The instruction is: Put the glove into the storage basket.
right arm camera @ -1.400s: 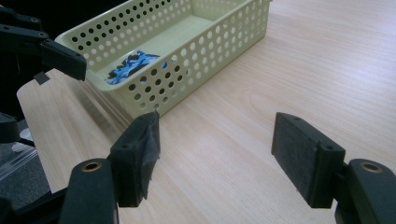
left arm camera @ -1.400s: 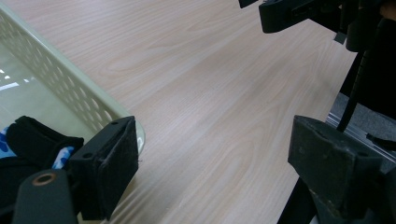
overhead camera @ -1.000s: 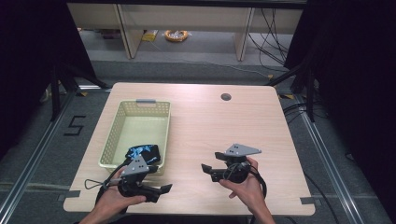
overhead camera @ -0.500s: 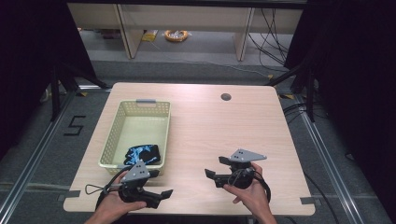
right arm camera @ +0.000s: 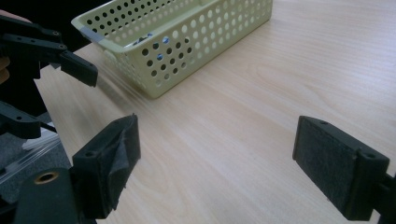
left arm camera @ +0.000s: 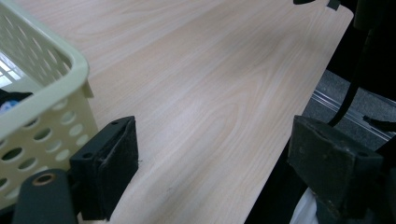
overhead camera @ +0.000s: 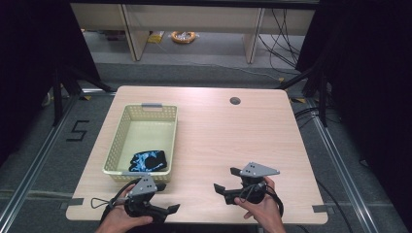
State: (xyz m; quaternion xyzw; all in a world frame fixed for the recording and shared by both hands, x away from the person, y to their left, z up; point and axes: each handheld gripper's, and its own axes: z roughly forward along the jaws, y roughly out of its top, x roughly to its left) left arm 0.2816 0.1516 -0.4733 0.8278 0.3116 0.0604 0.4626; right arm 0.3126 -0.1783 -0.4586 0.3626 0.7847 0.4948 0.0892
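Basket (overhead camera: pixel 118 145) on table (overhead camera: pixel 218 131), we note dark cloth (overhead camera: pixel 148 160) inside; left gripper (overhead camera: pixel 164 198) released, empty; right gripper (overhead camera: pixel 227 180) released, empty, both at near edge.

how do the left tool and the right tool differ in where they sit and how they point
The left tool sits at the table's near edge, just below the basket; the right tool sits farther in, over bare wood. The left tool points rightward along the edge; the right tool points leftward toward the basket. Both are open and empty.
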